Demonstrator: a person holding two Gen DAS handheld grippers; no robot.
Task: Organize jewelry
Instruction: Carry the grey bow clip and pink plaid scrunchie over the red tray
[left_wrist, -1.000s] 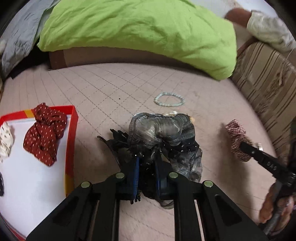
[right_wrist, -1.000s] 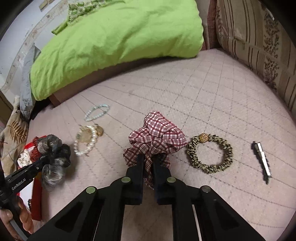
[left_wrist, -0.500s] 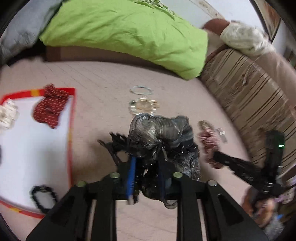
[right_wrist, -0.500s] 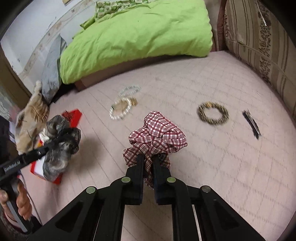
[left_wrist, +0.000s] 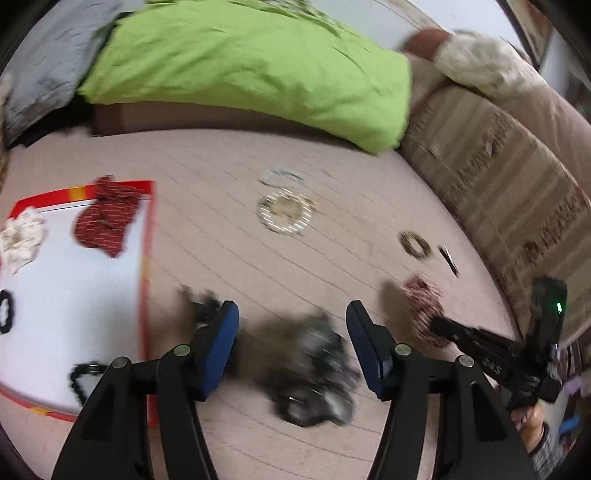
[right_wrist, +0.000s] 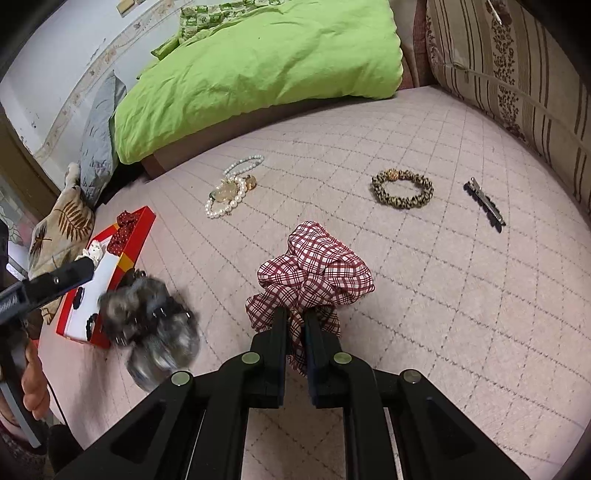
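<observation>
My left gripper (left_wrist: 291, 314) has its jaws opening, and the blue pads (left_wrist: 221, 332) touch nothing. A grey-black hair scrunchie (left_wrist: 314, 369) shows blurred below and between them, loose, just right of the red-rimmed white tray (left_wrist: 146, 258). In the right wrist view the same scrunchie (right_wrist: 151, 321) is beside the tray (right_wrist: 144, 229). My right gripper (right_wrist: 295, 314) is shut on a red plaid scrunchie (right_wrist: 314, 273), held above the quilted mattress. In the tray lie a red dotted scrunchie (left_wrist: 107, 221), a white one (left_wrist: 22, 240) and a black chain (left_wrist: 81, 376).
On the mattress lie a pearl bracelet (right_wrist: 225, 203), a pale bead bracelet (right_wrist: 243, 164), a leopard scrunchie (right_wrist: 402, 188) and a dark hair clip (right_wrist: 484, 205). A green duvet (right_wrist: 258, 62) lies at the back, and a striped cushion (right_wrist: 517, 74) at the right. A hand (right_wrist: 33, 387) holds the left gripper.
The left gripper has opened and let go of the grey-black scrunchie, which has dropped below its jaws. Both grippers have shifted towards the tray. The right one still holds the plaid scrunchie.
</observation>
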